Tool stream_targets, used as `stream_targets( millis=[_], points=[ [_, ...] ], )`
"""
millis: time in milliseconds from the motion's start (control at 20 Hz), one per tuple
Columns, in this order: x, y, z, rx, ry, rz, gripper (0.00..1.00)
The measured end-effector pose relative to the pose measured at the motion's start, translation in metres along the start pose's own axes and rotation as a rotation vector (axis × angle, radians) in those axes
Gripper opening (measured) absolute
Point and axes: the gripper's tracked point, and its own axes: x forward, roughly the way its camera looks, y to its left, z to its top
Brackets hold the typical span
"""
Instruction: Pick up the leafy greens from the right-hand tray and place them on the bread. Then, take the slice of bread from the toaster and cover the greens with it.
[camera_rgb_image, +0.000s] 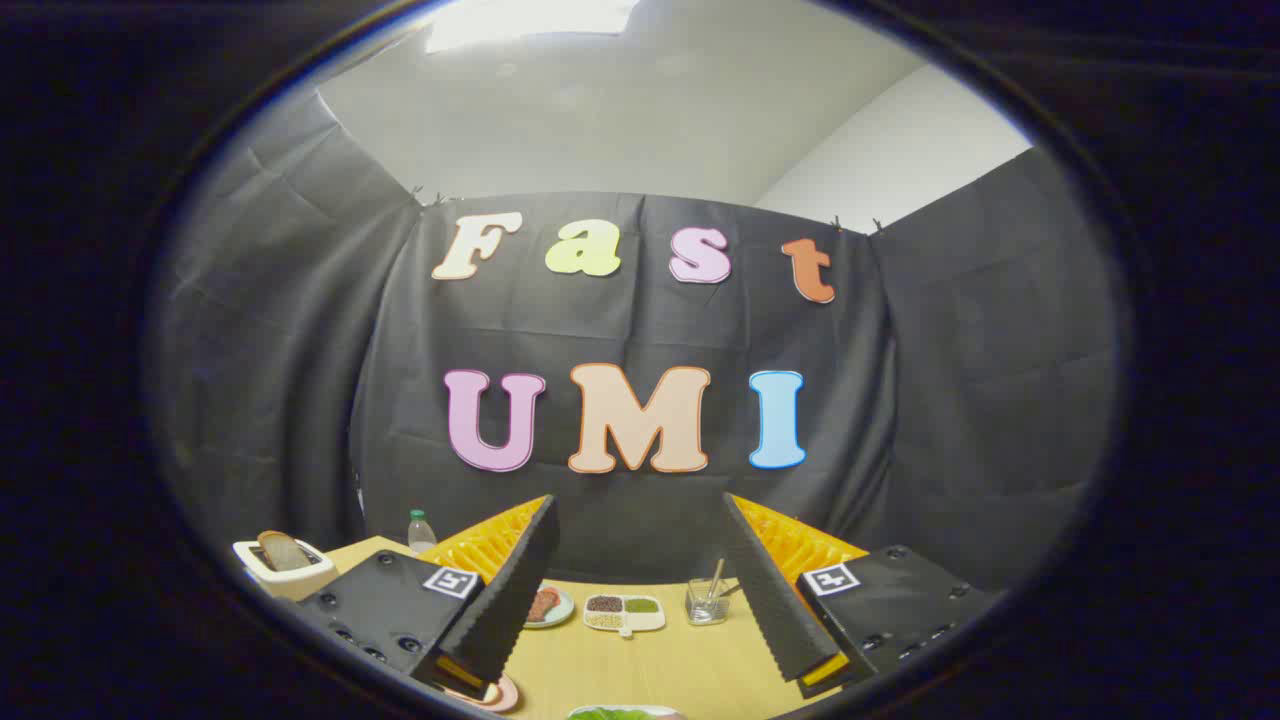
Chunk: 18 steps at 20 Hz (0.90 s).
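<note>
My gripper (640, 680) is open above the wooden table (660, 660), its two fingers spread wide with nothing between them. A bit of the leafy greens (620, 713) on a white tray peeks out low down, between the fingertips. A white toaster (283, 568) stands at the far left of the table, with a brown slice of bread (282, 550) sticking up from its slot. Just under the left fingertip a pinkish plate (500, 694) shows its edge; what lies on it is hidden.
Beyond the fingers, along the table's far edge, stand a small plate with reddish food (546, 606), a white divided dish of grains (624, 611) and a glass with a utensil (708, 602). A small bottle (421, 531) stands behind the left finger.
</note>
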Motion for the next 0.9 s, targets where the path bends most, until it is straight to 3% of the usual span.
stream_targets(
  millis=[900],
  points=[
    [0.014, -0.016, -0.004, 0.002, 0.010, 0.051, 1.00]
  ],
)
